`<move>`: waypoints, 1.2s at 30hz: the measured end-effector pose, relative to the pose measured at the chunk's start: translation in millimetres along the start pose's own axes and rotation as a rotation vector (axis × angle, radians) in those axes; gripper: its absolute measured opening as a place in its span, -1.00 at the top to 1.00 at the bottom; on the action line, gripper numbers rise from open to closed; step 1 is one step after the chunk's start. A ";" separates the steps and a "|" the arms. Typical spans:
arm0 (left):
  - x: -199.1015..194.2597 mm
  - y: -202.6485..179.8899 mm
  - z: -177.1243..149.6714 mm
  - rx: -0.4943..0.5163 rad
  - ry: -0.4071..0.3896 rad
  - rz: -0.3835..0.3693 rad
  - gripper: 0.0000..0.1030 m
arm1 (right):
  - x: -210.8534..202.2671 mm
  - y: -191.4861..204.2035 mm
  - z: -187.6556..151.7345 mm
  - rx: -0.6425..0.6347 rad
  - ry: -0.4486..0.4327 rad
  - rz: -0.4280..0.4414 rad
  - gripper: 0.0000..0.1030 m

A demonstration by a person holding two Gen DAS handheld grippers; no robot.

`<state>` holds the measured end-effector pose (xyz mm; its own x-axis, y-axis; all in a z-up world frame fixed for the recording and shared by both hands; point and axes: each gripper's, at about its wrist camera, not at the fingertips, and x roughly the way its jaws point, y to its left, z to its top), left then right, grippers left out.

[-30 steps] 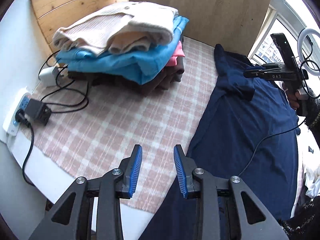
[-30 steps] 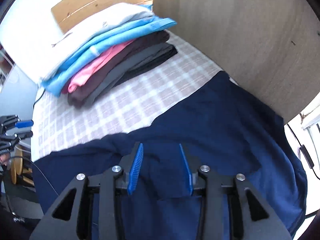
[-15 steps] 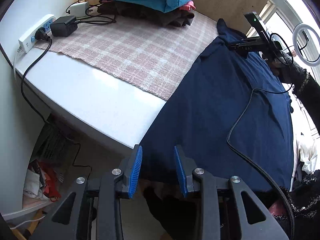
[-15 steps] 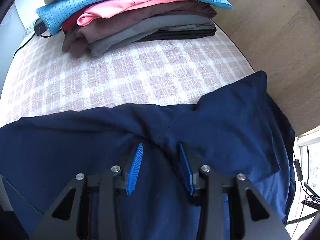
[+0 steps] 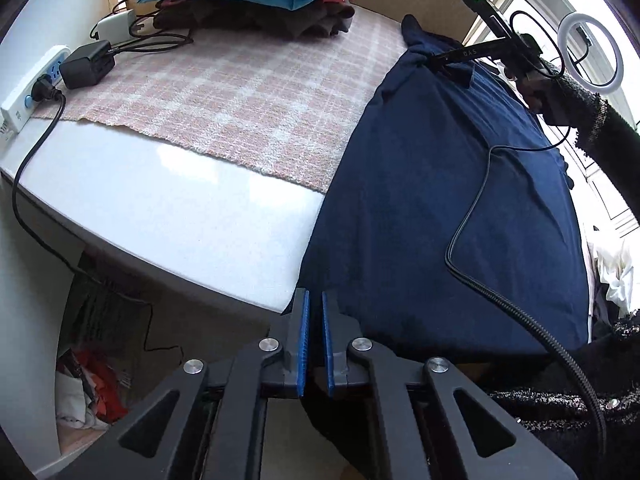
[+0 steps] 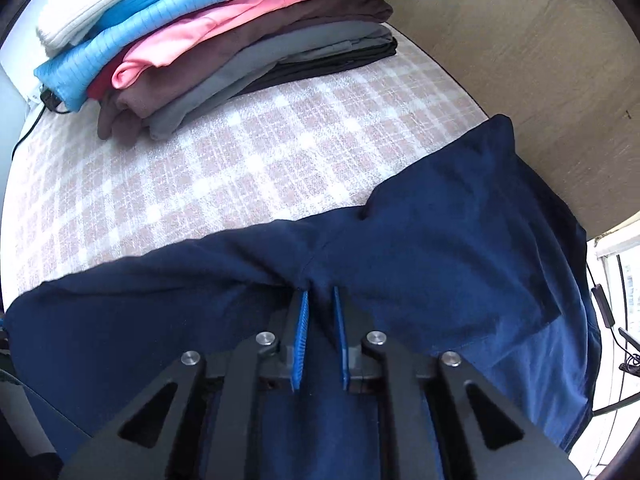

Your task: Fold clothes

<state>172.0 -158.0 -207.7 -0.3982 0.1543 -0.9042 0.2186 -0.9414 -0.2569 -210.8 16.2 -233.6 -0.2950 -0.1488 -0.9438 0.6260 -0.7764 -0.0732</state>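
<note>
A navy shirt (image 5: 440,200) lies spread over the right part of the table, its hem hanging over the front edge. My left gripper (image 5: 313,312) points steeply down at that hem's left corner, shut with the dark cloth pinched between its blue pads. My right gripper (image 6: 320,304) is closing on a raised fold of the navy shirt (image 6: 440,248) near the sleeve seam; creases run out from the pads. In the left wrist view the right gripper (image 5: 430,58) grips the shirt's far end, held by a hand in a dark sleeve.
Stacked folded clothes (image 6: 224,40) sit on the pink checked cloth (image 6: 200,168) at the back, by a wooden board (image 6: 520,60). A power strip (image 5: 28,92), charger (image 5: 86,66) and cords lie left. A black cable (image 5: 472,216) crosses the shirt. Ring light (image 5: 588,52) far right.
Both grippers went from open to closed on the navy shirt. The left one came toward the table's front edge and down to the hem; the right one sank onto the fold.
</note>
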 end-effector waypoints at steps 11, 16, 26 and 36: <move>-8.2 37.4 -10.3 -0.093 -0.015 0.043 1.00 | 9.3 3.4 48.1 0.221 -0.098 0.156 0.89; -19.9 43.3 -23.1 -0.135 -0.023 0.003 1.00 | 24.7 15.2 61.9 0.221 -0.026 0.159 0.81; -122.9 79.4 -30.1 -0.130 -0.074 0.201 0.96 | -155.0 -36.0 19.5 0.171 -0.136 0.256 0.46; -58.6 -31.8 93.3 0.216 -0.085 0.090 0.66 | -185.2 -123.5 -135.2 0.301 -0.191 -0.103 0.23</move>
<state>105.2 -165.1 -114.7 -0.4612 0.0501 -0.8859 0.0645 -0.9939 -0.0898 -135.9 222.4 -93.3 -0.4927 -0.1507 -0.8570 0.3546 -0.9342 -0.0396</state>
